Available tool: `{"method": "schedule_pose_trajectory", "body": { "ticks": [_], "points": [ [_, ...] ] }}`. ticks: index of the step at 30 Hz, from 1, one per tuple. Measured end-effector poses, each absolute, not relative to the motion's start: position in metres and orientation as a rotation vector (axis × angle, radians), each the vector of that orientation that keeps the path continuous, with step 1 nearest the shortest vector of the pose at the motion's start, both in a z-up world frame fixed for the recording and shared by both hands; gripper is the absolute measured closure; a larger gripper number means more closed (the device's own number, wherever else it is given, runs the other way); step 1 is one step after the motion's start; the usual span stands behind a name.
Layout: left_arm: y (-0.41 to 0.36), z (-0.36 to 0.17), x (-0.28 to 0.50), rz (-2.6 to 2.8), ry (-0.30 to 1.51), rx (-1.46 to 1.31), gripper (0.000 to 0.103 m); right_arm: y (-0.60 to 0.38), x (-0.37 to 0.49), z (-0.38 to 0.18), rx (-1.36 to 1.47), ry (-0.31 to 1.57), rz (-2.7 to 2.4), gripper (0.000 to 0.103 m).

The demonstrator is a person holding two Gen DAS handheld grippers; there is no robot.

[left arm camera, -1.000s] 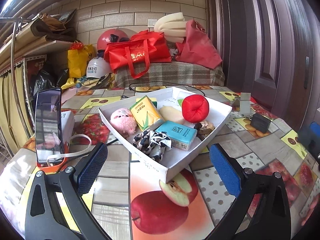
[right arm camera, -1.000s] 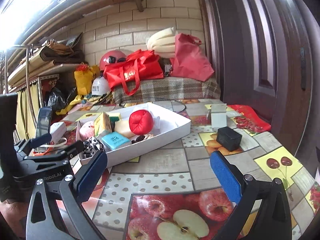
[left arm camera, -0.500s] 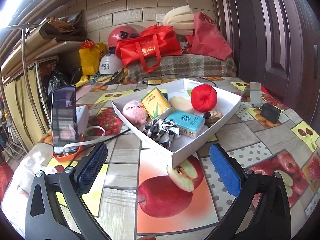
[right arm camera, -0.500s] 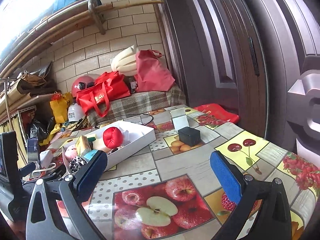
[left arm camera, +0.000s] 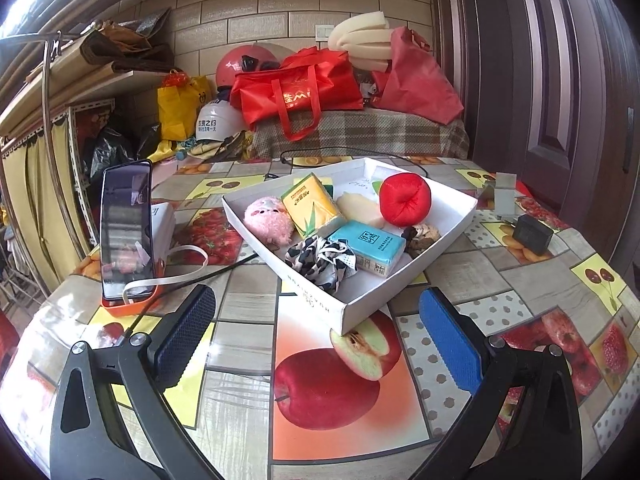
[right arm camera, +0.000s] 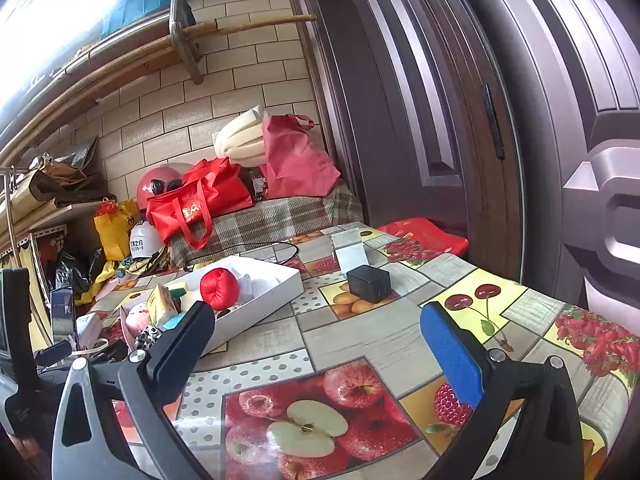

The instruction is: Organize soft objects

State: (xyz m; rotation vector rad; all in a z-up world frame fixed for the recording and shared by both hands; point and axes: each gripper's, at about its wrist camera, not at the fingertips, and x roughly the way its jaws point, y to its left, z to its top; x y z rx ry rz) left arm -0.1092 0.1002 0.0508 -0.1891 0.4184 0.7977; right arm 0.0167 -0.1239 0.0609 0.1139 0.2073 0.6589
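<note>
A white cardboard tray (left arm camera: 456, 236) (right arm camera: 276, 284) on the fruit-print table holds a red stuffed ball (left arm camera: 405, 199) (right arm camera: 219, 289), a pink plush (left arm camera: 268, 221), a yellow tissue pack (left arm camera: 313, 210), a teal tissue pack (left arm camera: 370, 247), a black-and-white cloth (left arm camera: 320, 260), a cream sponge wedge (left arm camera: 358, 208) and a small brown item (left arm camera: 422, 234). My left gripper (left arm camera: 316, 332) is open, empty, just short of the tray's near corner. My right gripper (right arm camera: 316, 340) is open and empty over the table, right of the tray.
A phone (left arm camera: 125, 228) stands on an orange holder with a white cable at the left. A black box (left arm camera: 532, 234) (right arm camera: 369, 283) and a small mirror stand (right arm camera: 351, 249) sit right of the tray. Bags and helmets crowd the bench behind. A dark door (right arm camera: 500, 120) borders the right.
Both grippers have pulled back and risen from the tray. The right view has swung rightward toward the door, so the tray now sits far left in it. Jaws stay open.
</note>
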Motion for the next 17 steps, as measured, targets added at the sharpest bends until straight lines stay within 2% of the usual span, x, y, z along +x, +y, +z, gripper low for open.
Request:
{"method": "schedule_pose_trajectory", "body": {
  "ticks": [17],
  "points": [
    [0.106,0.052,-0.112,0.781,0.425,-0.223,0.0,-0.11,0.004,0.064,0.02,0.148,0.657,0.0]
  ]
}}
